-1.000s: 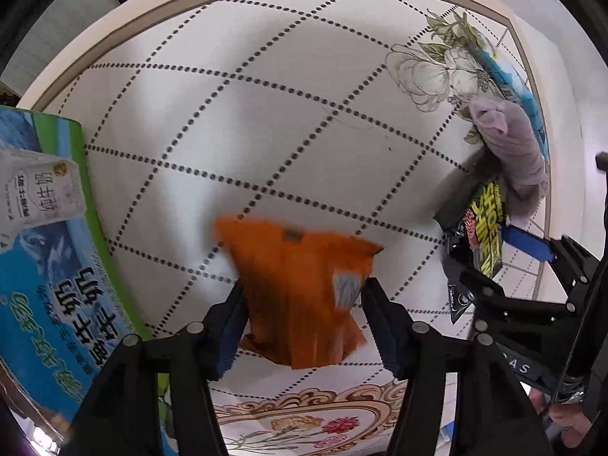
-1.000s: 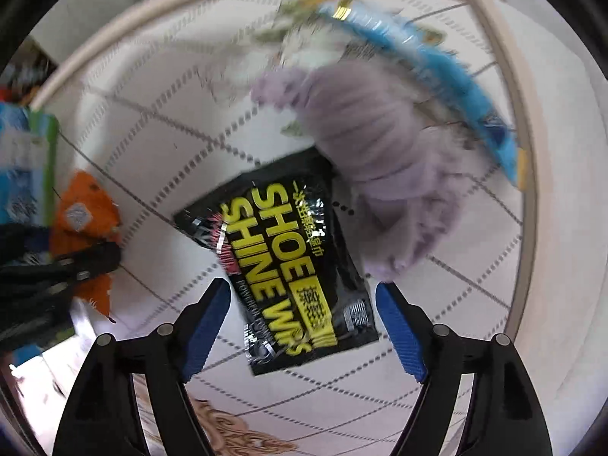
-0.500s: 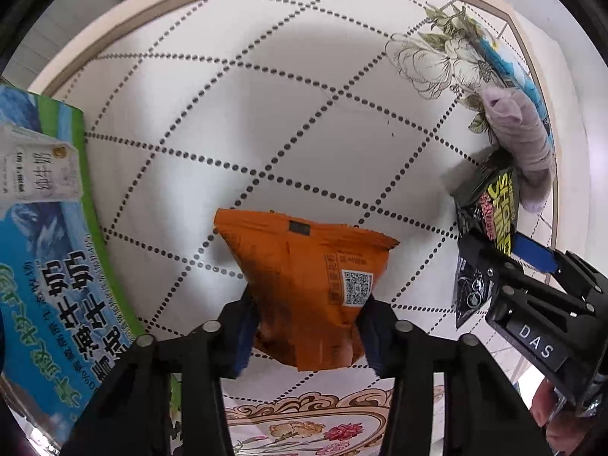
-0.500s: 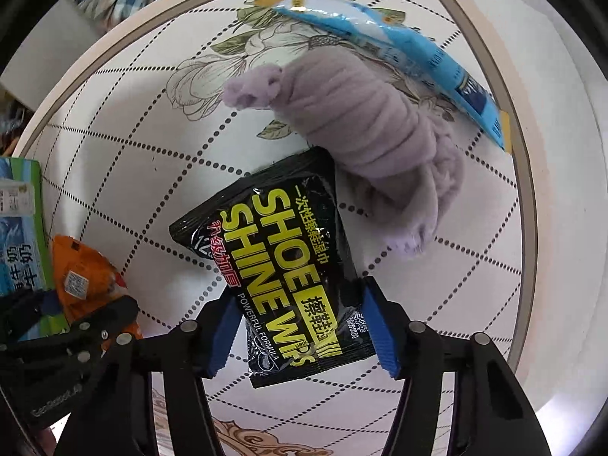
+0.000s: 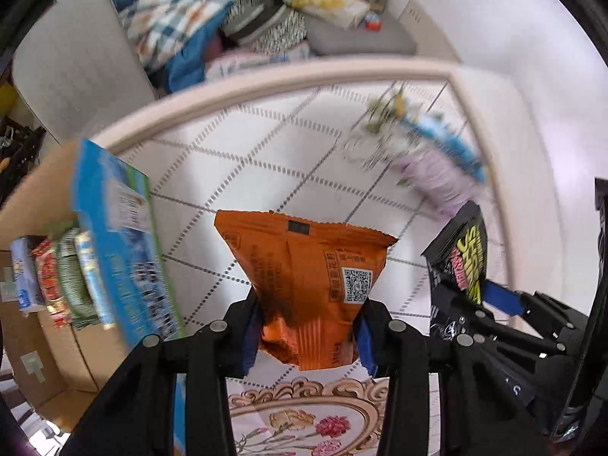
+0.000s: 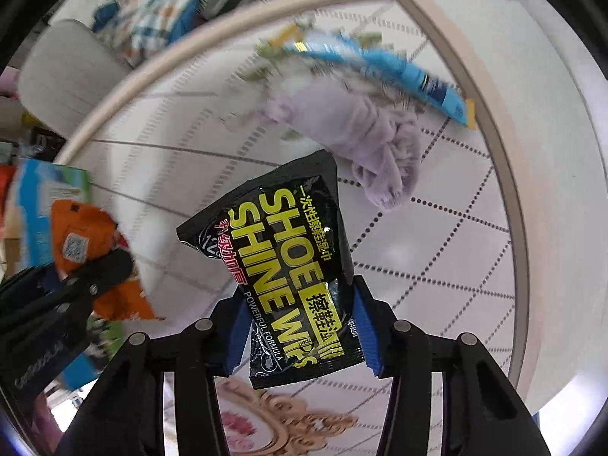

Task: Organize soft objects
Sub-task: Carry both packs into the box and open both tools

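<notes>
Now the left tool (image 5: pixel 308 336) pinches the lower end of an orange snack packet (image 5: pixel 304 285), held above the patterned desk (image 5: pixel 243 167). Likewise the right tool (image 6: pixel 298 332) clamps a black shoe shine wipes pouch (image 6: pixel 288 262), near a lilac rolled cloth (image 6: pixel 364 133) and blue packet (image 6: pixel 383 66).

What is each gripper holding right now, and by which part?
The left gripper pinches the crinkly orange snack packet by its lower end. The right gripper pinches the glossy black shoe-wipes pouch across its lower half.
</notes>
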The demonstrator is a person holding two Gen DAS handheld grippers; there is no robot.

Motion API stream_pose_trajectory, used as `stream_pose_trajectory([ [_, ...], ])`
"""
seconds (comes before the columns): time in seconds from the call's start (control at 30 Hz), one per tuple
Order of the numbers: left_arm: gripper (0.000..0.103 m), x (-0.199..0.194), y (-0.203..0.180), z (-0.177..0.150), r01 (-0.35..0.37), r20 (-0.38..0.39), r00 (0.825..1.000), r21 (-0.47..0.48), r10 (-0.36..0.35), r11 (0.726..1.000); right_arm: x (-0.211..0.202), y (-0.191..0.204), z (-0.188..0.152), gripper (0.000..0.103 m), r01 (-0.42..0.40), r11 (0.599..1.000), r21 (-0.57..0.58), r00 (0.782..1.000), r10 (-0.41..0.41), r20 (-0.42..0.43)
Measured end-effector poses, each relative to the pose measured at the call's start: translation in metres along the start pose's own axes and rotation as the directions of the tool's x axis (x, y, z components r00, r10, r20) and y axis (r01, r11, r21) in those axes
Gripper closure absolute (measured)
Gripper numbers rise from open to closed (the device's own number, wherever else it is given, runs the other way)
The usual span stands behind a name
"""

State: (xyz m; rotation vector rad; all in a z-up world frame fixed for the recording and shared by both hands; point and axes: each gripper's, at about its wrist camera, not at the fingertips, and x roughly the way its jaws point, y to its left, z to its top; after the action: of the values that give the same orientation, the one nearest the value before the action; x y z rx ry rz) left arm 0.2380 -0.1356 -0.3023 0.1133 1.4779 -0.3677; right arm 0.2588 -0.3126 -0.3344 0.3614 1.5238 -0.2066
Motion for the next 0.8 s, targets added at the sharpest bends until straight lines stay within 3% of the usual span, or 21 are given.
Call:
stream_pose_trajectory([
  [0.13, 0.065, -0.061, 0.019, 0.004, 0.021, 0.084, 0.996, -0.005, -0.021, 1.000, -0.058, 0.019, -0.017, 0.052, -0.066, 0.998, -0.023, 0.996, 0.067, 0.065],
  [0.17, 0.065, -0.074, 0.029, 0.031, 0.020, 0.094, 0.995, -0.007, -0.020, 1.000, -0.073, 0.028, -0.023, 0.052, -0.080, 0.996, -0.038, 0.993, 0.083, 0.083],
  [0.23, 0.065, -0.101, 0.051, 0.036, 0.009, 0.119, 0.993, -0.008, -0.008, 1.000, -0.102, 0.057, -0.029, 0.052, -0.102, 0.993, -0.065, 0.988, 0.108, 0.109],
  [0.37, 0.065, -0.133, 0.100, 0.024, -0.027, 0.137, 0.990, -0.040, 0.032, 0.999, -0.130, 0.117, -0.054, 0.052, -0.170, 0.977, -0.132, 0.976, 0.185, 0.116],
  [0.6, 0.065, -0.144, 0.213, -0.017, -0.126, 0.060, 0.989, -0.140, 0.136, 0.982, -0.113, 0.238, -0.090, 0.052, -0.252, 0.940, -0.231, 0.963, 0.267, 0.036],
  [0.8, 0.065, -0.106, 0.300, -0.030, -0.136, -0.086, 0.989, -0.226, 0.119, 0.965, -0.061, 0.325, -0.108, 0.052, -0.268, 0.934, -0.236, 0.963, 0.269, -0.030],
])
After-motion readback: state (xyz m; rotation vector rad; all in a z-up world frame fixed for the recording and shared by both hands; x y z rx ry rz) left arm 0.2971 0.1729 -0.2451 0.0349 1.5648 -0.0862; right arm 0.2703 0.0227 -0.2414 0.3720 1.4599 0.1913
